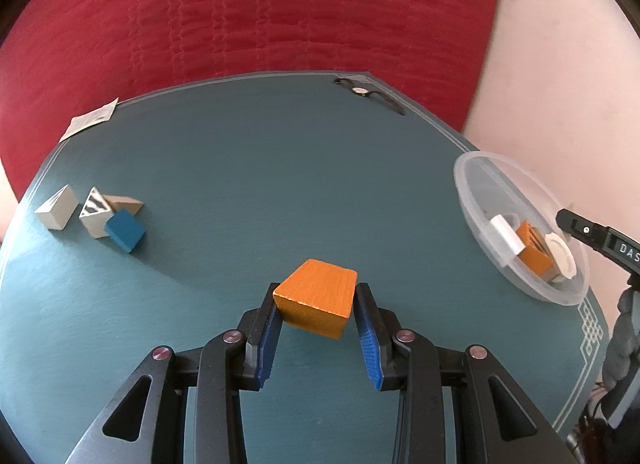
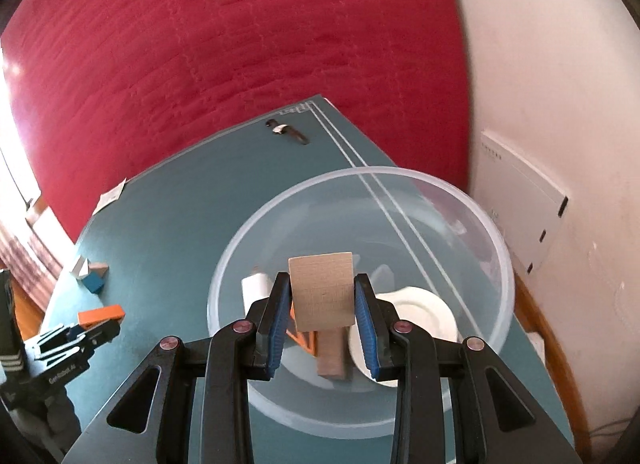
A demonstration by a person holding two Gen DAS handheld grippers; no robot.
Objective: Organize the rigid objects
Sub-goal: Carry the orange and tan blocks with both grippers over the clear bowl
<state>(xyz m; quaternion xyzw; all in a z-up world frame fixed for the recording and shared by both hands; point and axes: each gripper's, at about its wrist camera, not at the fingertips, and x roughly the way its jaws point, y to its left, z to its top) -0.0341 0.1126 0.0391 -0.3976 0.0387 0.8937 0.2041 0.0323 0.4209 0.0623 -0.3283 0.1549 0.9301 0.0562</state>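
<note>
My left gripper [image 1: 316, 298] is shut on an orange wooden block [image 1: 316, 296] just above the teal table [image 1: 280, 168]. It also shows in the right wrist view [image 2: 100, 314], held by the left gripper [image 2: 96, 324]. My right gripper [image 2: 322, 292] is shut on a plain tan wooden block [image 2: 322, 290] and holds it over the clear plastic bowl [image 2: 492, 260]. The bowl [image 1: 468, 184] stands at the table's right edge and holds a white block [image 1: 506, 232], an orange piece [image 1: 534, 250] and a white round piece [image 1: 562, 256].
A cluster of blocks lies at the table's left: a grey block [image 1: 56, 210], a striped block [image 1: 96, 212], a tan block [image 1: 126, 204] and a blue block [image 1: 125, 230]. A wristwatch [image 1: 368, 94] and a paper slip [image 1: 90, 120] lie at the far edge. A red quilt [image 1: 260, 12] lies beyond.
</note>
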